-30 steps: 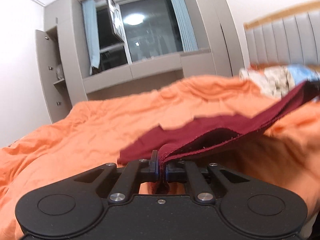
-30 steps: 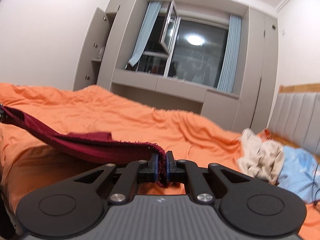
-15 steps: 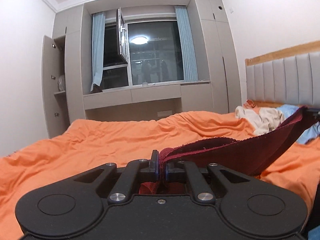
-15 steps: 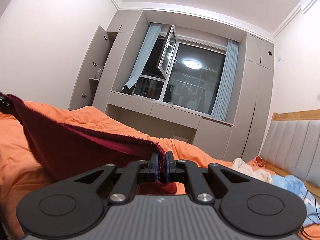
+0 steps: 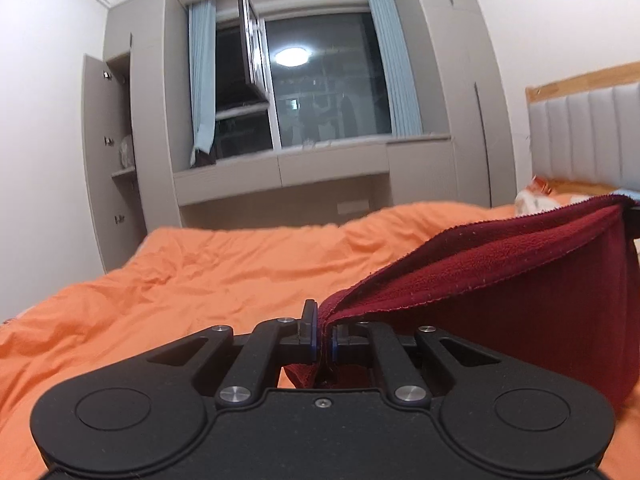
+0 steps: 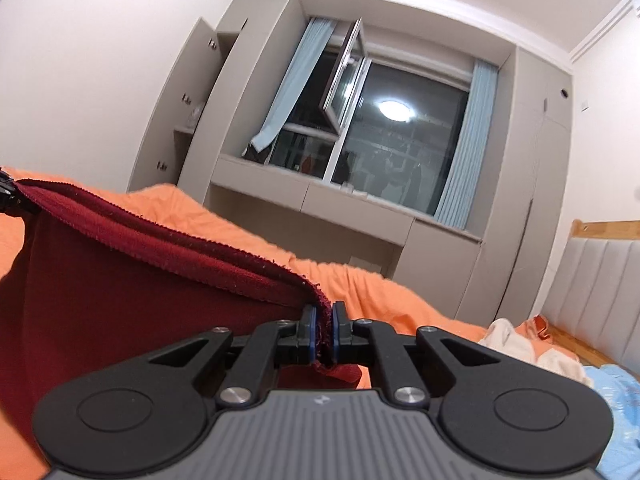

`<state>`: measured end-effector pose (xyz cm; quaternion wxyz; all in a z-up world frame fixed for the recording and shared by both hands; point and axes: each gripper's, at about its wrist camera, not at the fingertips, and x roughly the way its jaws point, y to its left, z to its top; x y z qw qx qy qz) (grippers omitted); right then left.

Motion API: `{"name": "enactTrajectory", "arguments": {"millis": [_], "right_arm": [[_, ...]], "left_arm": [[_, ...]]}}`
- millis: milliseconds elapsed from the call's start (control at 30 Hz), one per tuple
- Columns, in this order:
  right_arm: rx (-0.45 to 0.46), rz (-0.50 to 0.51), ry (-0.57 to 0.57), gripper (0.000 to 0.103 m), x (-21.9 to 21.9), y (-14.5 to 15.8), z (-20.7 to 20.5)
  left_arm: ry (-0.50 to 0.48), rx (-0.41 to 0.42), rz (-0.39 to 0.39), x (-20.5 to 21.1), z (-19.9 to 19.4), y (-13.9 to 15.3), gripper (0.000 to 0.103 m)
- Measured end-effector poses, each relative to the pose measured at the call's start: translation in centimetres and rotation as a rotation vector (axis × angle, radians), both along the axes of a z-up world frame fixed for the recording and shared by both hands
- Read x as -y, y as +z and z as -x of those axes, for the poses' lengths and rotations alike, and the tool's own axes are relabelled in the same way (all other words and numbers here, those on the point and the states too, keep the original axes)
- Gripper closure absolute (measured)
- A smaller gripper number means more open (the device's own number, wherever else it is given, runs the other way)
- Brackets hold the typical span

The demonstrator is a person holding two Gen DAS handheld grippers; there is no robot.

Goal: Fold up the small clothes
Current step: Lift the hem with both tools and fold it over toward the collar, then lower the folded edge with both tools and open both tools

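Left gripper (image 5: 324,340) jaws pinching one top corner of dark red fleece garment (image 5: 500,280); right gripper (image 6: 322,336) pinching other corner. Cloth lifted above orange duvet (image 5: 200,272), hanging toward 6 o'clock (probably so gravity flattens it before fold).

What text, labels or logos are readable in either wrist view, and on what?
No readable words or numbers in either view.
Right tool body: one small pale emblem on the ribbed grey cover, too small to make out; no letters.
Left tool body: plain black, no marking.
Dark red garment: no tag or print showing.
Grey cabinets: nothing written that can be seen.
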<state>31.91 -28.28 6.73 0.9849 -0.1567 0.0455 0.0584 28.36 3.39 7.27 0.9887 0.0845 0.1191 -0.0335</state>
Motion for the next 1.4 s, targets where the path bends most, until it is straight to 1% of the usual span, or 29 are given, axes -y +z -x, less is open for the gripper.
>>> {"name": "enactTrajectory", "arguments": {"millis": [100,267,333,400,467,567,633,700,733,767,800,833,867,900,967,1000,1067,1100,1133,1167,1233,1300,1400], "right_arm": [[-0.07,0.01,0.009,0.094,0.0,-2.0,-4.1],[-0.164,0.032,0.022,0.094,-0.2,-5.7,-9.0],[-0.197,0.033,0.029,0.094,-0.4,-7.0,-10.2],[-0.222,0.056,0.035,0.094,-0.7,-8.2,-11.0],[-0.244,0.062,0.035,0.094,-0.9,-9.4,-11.5],[-0.276,0.058,0.031,0.093,-1.0,-10.5,-11.8],[-0.294,0.057,0.031,0.09,-1.0,-11.0,-12.0],[-0.306,0.055,0.028,0.085,-0.9,-11.5,-12.1],[-0.311,0.053,0.029,0.079,-0.9,-11.6,-12.1],[-0.315,0.05,0.027,0.069,-0.8,-11.6,-12.2],[-0.317,0.047,0.023,0.064,-0.7,-11.6,-12.2],[-0.32,0.041,0.022,0.057,-0.5,-11.4,-12.1],[-0.324,0.035,0.024,0.052,-0.4,-11.3,-12.1],[-0.325,0.032,0.022,0.05,-0.3,-11.2,-12.0],[-0.324,0.027,0.02,0.034,-0.1,-11.1,-11.8],[-0.323,0.025,0.02,0.031,0.0,-11.0,-11.7],[-0.325,0.024,0.019,0.019,0.2,-10.9,-11.5],[-0.326,0.025,0.015,0.016,0.3,-10.9,-11.5],[-0.325,0.027,0.007,0.01,0.4,-11.0,-11.4],[-0.328,0.031,-0.002,0.006,0.5,-11.1,-11.5],[-0.34,0.043,-0.024,0.004,0.6,-11.5,-11.5],[-0.356,0.053,-0.053,0.001,0.9,-12.0,-11.7],[-0.389,0.056,-0.089,0.001,1.4,-13.1,-12.2]], "left_arm": [[0.011,-0.06,-0.002,-0.3,-4.4,-1.6,0.097],[0.033,-0.181,0.007,-0.9,-10.1,-5.4,0.097],[0.043,-0.23,0.003,-1.1,-11.9,-7.0,0.097],[0.055,-0.273,0.003,-1.2,-13.2,-8.4,0.097],[0.064,-0.306,0.006,-1.4,-14.3,-9.4,0.096],[0.076,-0.356,0.034,-1.9,-15.6,-10.7,0.096],[0.081,-0.38,0.048,-2.1,-16.2,-11.3,0.094],[0.089,-0.395,0.059,-2.3,-16.6,-11.7,0.091],[0.093,-0.401,0.065,-2.3,-16.7,-11.8,0.088],[0.098,-0.408,0.071,-2.4,-16.8,-12.0,0.083],[0.104,-0.413,0.075,-2.5,-16.8,-12.0,0.081],[0.112,-0.417,0.08,-2.5,-16.8,-12.0,0.078],[0.117,-0.422,0.085,-2.6,-16.8,-12.0,0.073],[0.121,-0.428,0.09,-2.7,-16.8,-12.0,0.07],[0.133,-0.431,0.101,-2.9,-16.6,-11.9,0.054],[0.141,-0.428,0.107,-3.1,-16.4,-11.7,0.049],[0.156,-0.415,0.114,-3.4,-15.9,-11.4,0.032],[0.16,-0.406,0.118,-3.5,-15.6,-11.2,0.029],[0.158,-0.397,0.123,-3.6,-15.3,-11.0,0.023],[0.152,-0.391,0.128,-3.7,-15.1,-10.9,0.019],[0.142,-0.395,0.125,-3.5,-15.0,-11.1,0.014],[0.145,-0.412,0.095,-3.1,-15.2,-11.6,0.013],[0.161,-0.444,0.045,-2.6,-15.6,-12.6,0.013]]}}
